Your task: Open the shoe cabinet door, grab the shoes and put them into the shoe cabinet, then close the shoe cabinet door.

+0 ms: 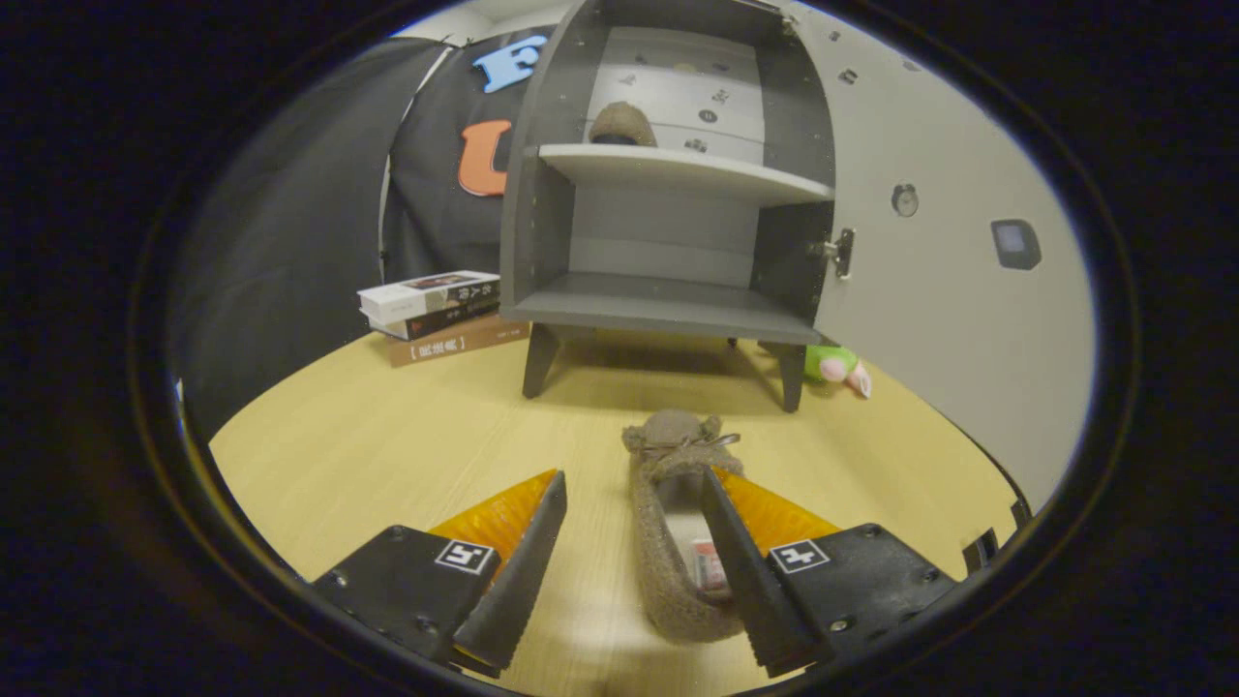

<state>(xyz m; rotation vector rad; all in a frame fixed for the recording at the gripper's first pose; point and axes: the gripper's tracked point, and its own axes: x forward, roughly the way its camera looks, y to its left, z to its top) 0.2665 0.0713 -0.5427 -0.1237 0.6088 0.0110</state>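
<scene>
To your far left, the stack of three books (436, 308) lies flat on the pale wooden tabletop (387, 455), white cover on top, a dark one under it and a brown one at the bottom, just beside the left side of the cabinet. Nearer you, the left finger (513, 566) of your gripper (634, 561), black with an orange panel behind the pad, rests over bare table and touches nothing.

Between the fingers, but hard against the right one, lies the brown fuzzy slipper-style shoe (668, 542) with a small bow at its toe. It sits flat on the table, toe pointing away from you toward the cabinet, opening facing up. Your jaws stand wide apart; the right finger (740, 566) overlaps the shoe's right rim and seems to dip into its opening, though you cannot tell whether it presses on it. The left side of the shoe is well apart from the left finger.

Beyond the fingers stands the dark grey shoe cabinet (668, 213) on short legs. Its lower compartment holds nothing, and a second brown fuzzy shoe (622, 126) rests on the left part of the light shelf above. To the right, the pale grey cabinet door (949, 290) is swung fully open on its hinge. A small green and pink plush toy (840, 368) lies on the table by the cabinet's right front leg, below the door.
</scene>
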